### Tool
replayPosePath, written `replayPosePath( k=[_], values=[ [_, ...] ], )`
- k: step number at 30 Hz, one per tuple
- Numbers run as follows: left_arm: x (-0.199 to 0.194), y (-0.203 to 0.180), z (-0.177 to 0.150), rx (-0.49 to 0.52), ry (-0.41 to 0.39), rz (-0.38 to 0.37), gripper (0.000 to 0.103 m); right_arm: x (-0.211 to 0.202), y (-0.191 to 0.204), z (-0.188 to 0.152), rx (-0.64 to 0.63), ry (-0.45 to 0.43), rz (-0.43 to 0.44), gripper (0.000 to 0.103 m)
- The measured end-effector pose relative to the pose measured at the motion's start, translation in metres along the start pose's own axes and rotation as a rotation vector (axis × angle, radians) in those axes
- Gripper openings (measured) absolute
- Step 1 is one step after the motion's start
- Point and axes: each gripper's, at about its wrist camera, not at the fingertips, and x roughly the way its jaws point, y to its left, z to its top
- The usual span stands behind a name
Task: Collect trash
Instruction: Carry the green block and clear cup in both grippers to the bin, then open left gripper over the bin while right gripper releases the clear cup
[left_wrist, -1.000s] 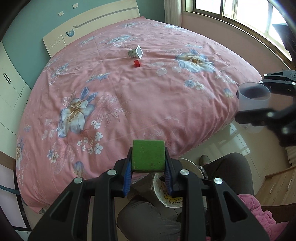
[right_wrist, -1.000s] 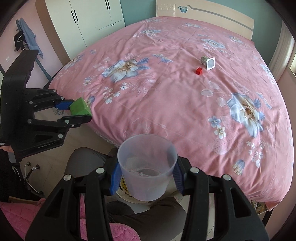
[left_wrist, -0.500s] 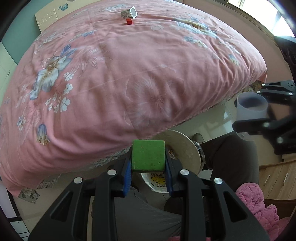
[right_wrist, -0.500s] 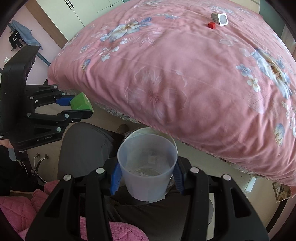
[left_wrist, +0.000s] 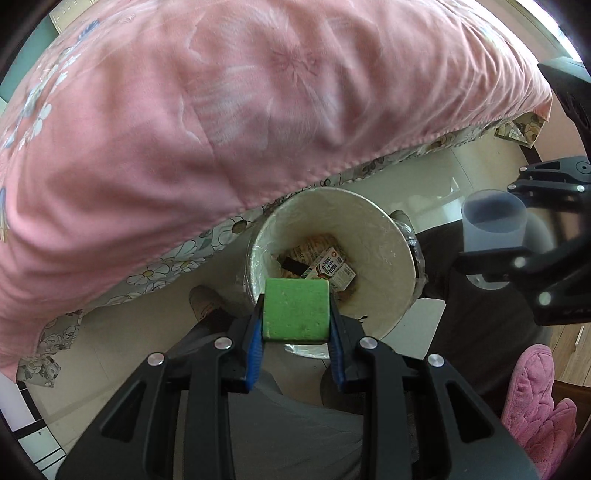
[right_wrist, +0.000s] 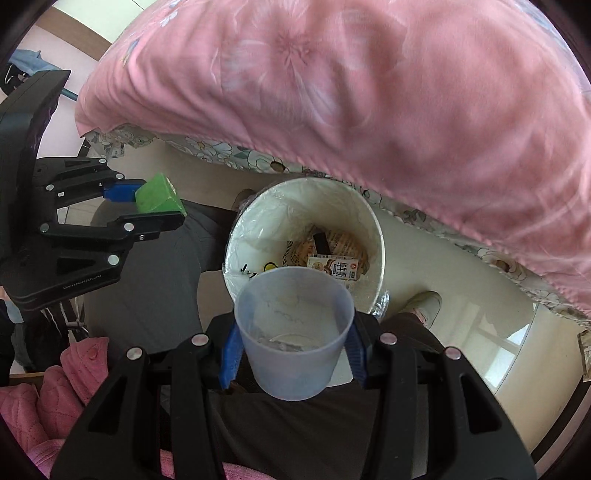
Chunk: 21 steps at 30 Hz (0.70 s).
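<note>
My left gripper (left_wrist: 295, 312) is shut on a green block (left_wrist: 295, 309), held just above the near rim of a round white trash bin (left_wrist: 384, 236) on the floor by the bed. The bin holds a milk carton (left_wrist: 332, 267) and other scraps. My right gripper (right_wrist: 293, 332) is shut on a translucent plastic cup (right_wrist: 293, 332), held over the near rim of the same bin (right_wrist: 258, 214). The right wrist view shows the left gripper (right_wrist: 155, 206) with the green block (right_wrist: 159, 197) to the bin's left. The left wrist view shows the cup (left_wrist: 495, 229) to the bin's right.
The pink flowered bedspread (left_wrist: 221, 110) overhangs the bin from behind. A person's grey-trousered legs (right_wrist: 159, 280) and shoes (right_wrist: 424, 306) flank the bin. A pink quilted garment (left_wrist: 535, 406) lies at the lower right, and the floor is pale tile (right_wrist: 424, 251).
Both grippers have tilted down from the bed top toward the floor and closed in on the bin. The bin's inside and its trash have come into view. Both still hold their objects.
</note>
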Motion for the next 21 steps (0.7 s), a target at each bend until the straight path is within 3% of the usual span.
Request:
replayPosePath(
  k=[7,21],
  values=[
    [0.048,-0.005,-0.001,-0.026,0.072,-0.034,0.032,0.061,-0.008,-0.005,0.045,0.087,0.033,0.048],
    [0.124,0.000,0.008,-0.151,0.154,-0.105,0.032,0.141,-0.022,-0.008,0.158,0.182,0.076,0.048]
  ],
)
